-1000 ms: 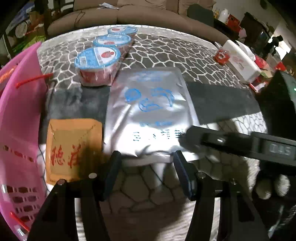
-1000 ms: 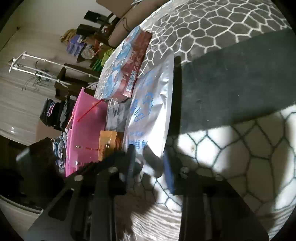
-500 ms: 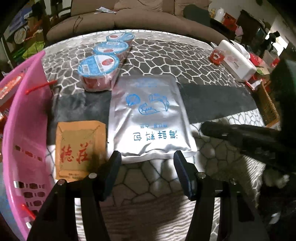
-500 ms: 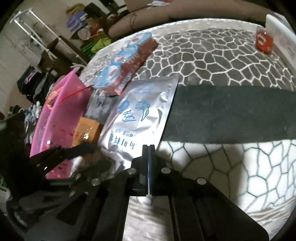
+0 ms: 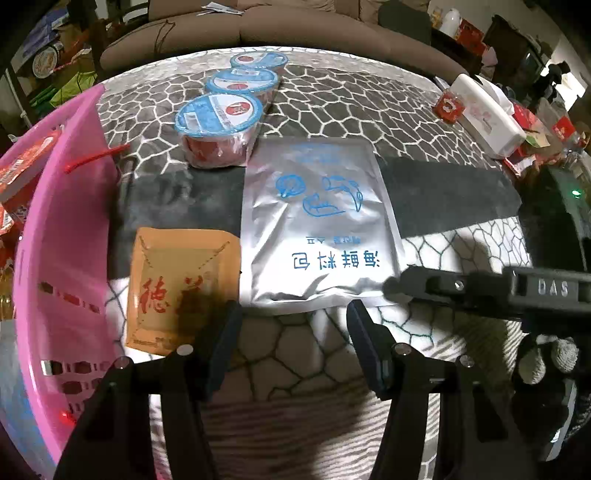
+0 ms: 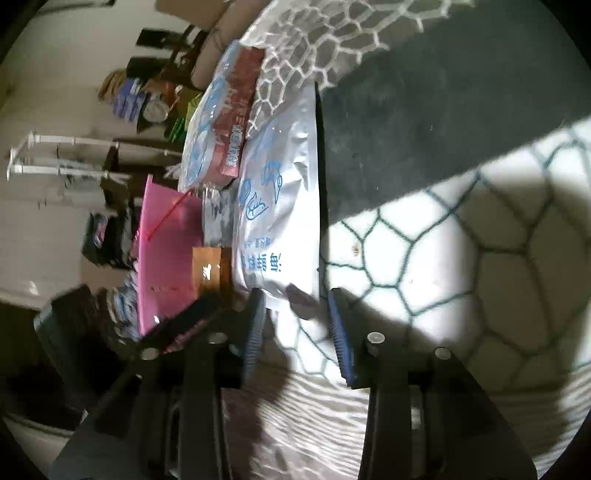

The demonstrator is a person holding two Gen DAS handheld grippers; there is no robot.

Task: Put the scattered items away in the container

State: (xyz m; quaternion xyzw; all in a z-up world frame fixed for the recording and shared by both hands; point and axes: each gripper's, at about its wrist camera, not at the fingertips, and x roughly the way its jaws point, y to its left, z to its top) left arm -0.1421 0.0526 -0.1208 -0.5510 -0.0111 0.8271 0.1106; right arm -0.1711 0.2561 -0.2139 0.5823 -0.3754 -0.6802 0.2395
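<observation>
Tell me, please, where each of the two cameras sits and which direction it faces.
Left wrist: sits on the left gripper, open, low over the honeycomb-patterned tablecloth, facing the brown sofa; the right gripper enters from the right.
Right wrist: sits on the right gripper, open, rolled sideways, at the near corner of the silver foil pouch with blue print.
Shared: silver foil pouch, orange sachet with red characters, pink plastic basket.
</observation>
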